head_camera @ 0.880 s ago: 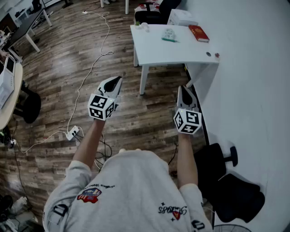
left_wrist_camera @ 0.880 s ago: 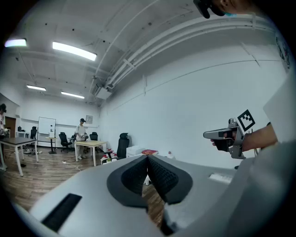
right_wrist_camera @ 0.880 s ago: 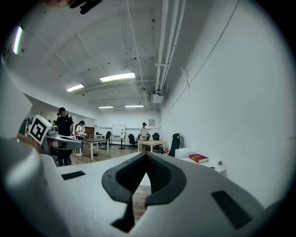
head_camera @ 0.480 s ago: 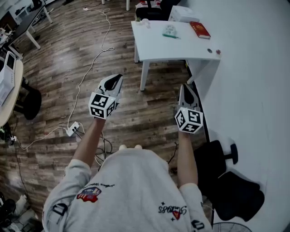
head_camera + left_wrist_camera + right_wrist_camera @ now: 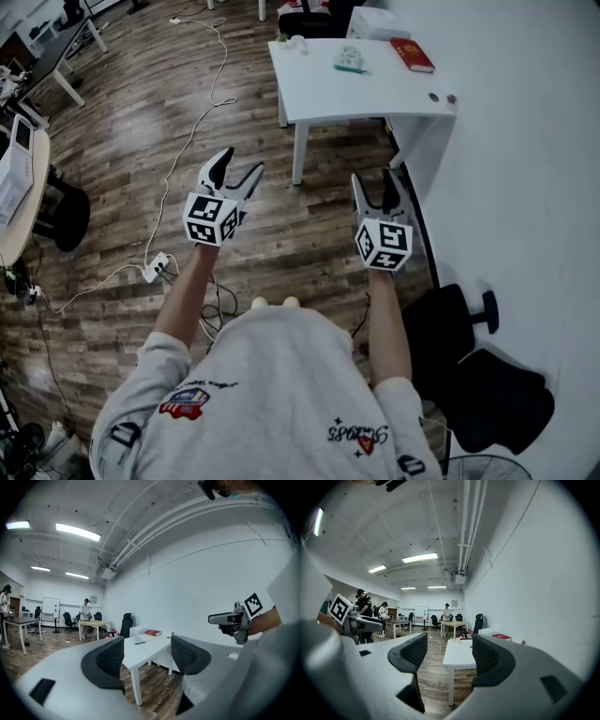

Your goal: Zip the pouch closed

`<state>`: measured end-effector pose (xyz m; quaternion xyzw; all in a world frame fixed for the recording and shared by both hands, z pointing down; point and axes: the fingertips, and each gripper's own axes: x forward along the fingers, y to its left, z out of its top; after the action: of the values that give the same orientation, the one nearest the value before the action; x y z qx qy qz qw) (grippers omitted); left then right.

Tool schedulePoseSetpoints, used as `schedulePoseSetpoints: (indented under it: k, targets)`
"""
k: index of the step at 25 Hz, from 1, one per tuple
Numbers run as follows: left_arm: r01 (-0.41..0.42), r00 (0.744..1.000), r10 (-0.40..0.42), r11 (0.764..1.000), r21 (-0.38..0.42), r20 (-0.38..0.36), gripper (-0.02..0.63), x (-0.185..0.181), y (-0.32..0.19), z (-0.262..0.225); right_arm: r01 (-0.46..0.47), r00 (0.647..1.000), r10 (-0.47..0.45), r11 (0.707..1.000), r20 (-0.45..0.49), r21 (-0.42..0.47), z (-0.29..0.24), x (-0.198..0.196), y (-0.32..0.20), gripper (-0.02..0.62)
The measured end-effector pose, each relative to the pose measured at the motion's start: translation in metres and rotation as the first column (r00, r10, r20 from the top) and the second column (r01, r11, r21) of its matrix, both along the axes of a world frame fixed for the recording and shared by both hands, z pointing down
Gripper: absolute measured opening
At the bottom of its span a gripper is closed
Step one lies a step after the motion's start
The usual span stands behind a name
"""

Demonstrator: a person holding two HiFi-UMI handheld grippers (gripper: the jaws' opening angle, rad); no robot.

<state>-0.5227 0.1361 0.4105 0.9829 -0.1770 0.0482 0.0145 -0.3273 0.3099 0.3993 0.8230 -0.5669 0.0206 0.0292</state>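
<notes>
A person in a grey sweatshirt [image 5: 272, 394] stands on a wood-plank floor [image 5: 122, 141] with a two-jaw tool in each hand. Both tools are held out roughly level and aimed toward a white table [image 5: 328, 98] set against a white wall [image 5: 525, 150]. The left gripper [image 5: 240, 163] has its jaws spread wide with nothing between them; its own camera shows only the table and floor through the gap. The right gripper [image 5: 375, 178] is likewise wide open and empty, its dark ribbed pads [image 5: 410, 654] framing the table's near end. The pouch [image 5: 348, 58], a small pale greenish item, lies flat toward the far part of the tabletop, well apart from both grippers. It is too small in every view to say for certain which way its long axis runs or where the zip ends. A green strip [image 5: 349, 68] at its nearer edge runs roughly across the table, about parallel with the table's near edge. To its right lies a red book [image 5: 412, 54], and a white box [image 5: 375, 23] sits at the table's far end beside the wall. A white cable [image 5: 192, 122] snakes across the floor to a power strip [image 5: 155, 269] left of the person. A black office chair [image 5: 469, 375] stands by the wall at right. Other people [image 5: 446, 612] stand at desks far down the room.
</notes>
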Motion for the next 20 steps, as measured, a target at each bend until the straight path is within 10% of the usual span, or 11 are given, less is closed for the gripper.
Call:
schedulePoseSetpoints:
  k: [20]
  targets:
    - [0.009,1.000,-0.009,1.000,-0.011,0.002,0.296,0.044,0.029,0.012,0.031,0.999,-0.031,0.999,-0.008,0.031,-0.001,0.042,0.028,0.279]
